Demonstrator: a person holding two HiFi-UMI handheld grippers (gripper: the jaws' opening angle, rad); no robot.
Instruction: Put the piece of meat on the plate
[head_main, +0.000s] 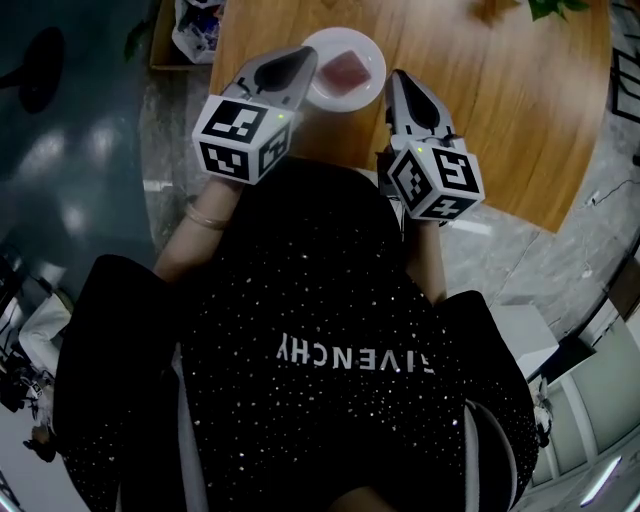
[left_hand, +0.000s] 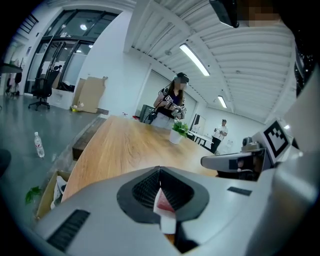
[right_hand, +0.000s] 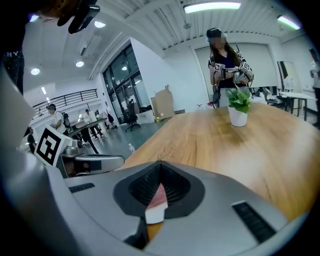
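Head view: meat (head_main: 347, 70) on plate (head_main: 374, 52); gripper views: L gripper (left_hand: 160, 170), R gripper (right_hand: 160, 163) closed, empty

The piece of meat (head_main: 346, 70) is a flat, pinkish-red, roughly rectangular slab lying in the middle of the plate (head_main: 352, 38). The plate is round, white and shallow, resting on the wooden table (head_main: 490, 110) near its edge.

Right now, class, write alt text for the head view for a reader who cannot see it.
A pink piece of meat lies on a white plate on a wooden table. The left gripper and right gripper, jaws shut and empty, point at the plate from either side, held by a person in black.
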